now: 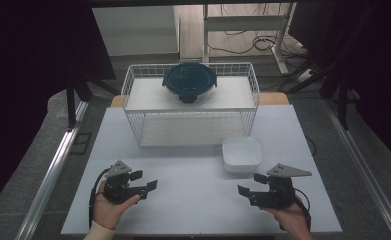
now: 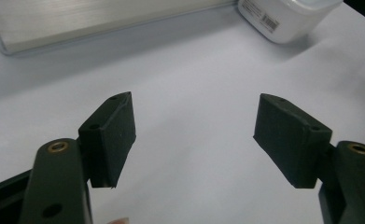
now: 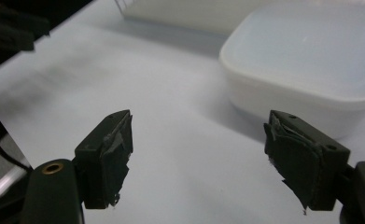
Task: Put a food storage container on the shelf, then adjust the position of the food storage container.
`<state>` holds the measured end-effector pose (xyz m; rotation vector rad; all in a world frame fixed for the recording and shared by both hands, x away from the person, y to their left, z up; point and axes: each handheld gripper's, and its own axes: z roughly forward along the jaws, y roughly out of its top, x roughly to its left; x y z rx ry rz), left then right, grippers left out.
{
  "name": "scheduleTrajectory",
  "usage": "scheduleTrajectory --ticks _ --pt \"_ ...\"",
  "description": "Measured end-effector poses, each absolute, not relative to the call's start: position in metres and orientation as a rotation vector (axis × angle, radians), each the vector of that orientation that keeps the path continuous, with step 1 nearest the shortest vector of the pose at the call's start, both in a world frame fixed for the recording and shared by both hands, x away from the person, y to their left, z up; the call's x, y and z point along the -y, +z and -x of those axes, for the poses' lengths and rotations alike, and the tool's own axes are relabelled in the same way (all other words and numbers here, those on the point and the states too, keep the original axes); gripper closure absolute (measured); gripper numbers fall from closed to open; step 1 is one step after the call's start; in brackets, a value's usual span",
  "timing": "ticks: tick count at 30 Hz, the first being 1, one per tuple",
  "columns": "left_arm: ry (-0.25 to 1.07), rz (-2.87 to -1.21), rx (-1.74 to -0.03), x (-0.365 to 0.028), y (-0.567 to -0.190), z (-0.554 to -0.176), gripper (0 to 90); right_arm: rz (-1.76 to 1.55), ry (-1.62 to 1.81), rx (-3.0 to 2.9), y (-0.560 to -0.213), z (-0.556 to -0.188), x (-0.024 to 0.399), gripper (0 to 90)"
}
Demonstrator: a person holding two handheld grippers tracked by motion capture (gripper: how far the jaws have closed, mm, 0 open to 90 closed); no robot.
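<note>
White table (image 1: 193, 200); white box (image 1: 242, 154) just before wire basket (image 1: 138, 100). Left gripper (image 1: 144, 186), right gripper (image 1: 249, 186) near box, both gaping, empty. Nothing grasped yet; work barely begun.

The high view is dim at its edges, where dark surroundings swallow detail, while the white desk (image 1: 198, 190) catches even light that seems to come from overhead. Shadows are soft. In the right gripper view the white container (image 3: 311, 70) is softly out of focus and slightly overexposed, with the far left corner smeared. The left gripper view is sharp up close.
</note>
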<state>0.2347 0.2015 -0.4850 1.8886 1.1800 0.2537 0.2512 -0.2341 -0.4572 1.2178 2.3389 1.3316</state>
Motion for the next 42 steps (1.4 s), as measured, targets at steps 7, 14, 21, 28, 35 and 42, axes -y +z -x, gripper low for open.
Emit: scheduleTrajectory --ticks 7,14,21,28,35,42 --pt "0.216 -1.874 -1.209 -0.203 -0.489 -0.236 28.6 -1.224 1.287 -2.365 -0.466 -0.254 0.231 23.5" --pt "0.241 -1.869 -1.215 -0.200 -0.484 -0.234 27.8 -1.250 1.324 -2.353 -0.467 -0.255 0.230 24.2" --pt "0.241 -1.862 -1.203 -0.201 -0.480 -0.234 27.6 -1.272 1.358 -2.358 -0.464 -0.255 0.232 26.6" --pt "0.219 -1.831 -1.182 -0.204 -0.474 -0.229 27.5 -1.279 1.358 -2.330 -0.458 -0.253 0.234 27.7" --pt "0.210 -1.814 -1.183 -0.209 -0.473 -0.231 27.2 -1.294 1.335 -2.312 -0.453 -0.256 0.238 30.6" --pt "0.188 -1.824 -1.202 -0.212 -0.481 -0.238 27.1 -1.356 1.320 -2.244 -0.445 -0.271 0.253 35.3"
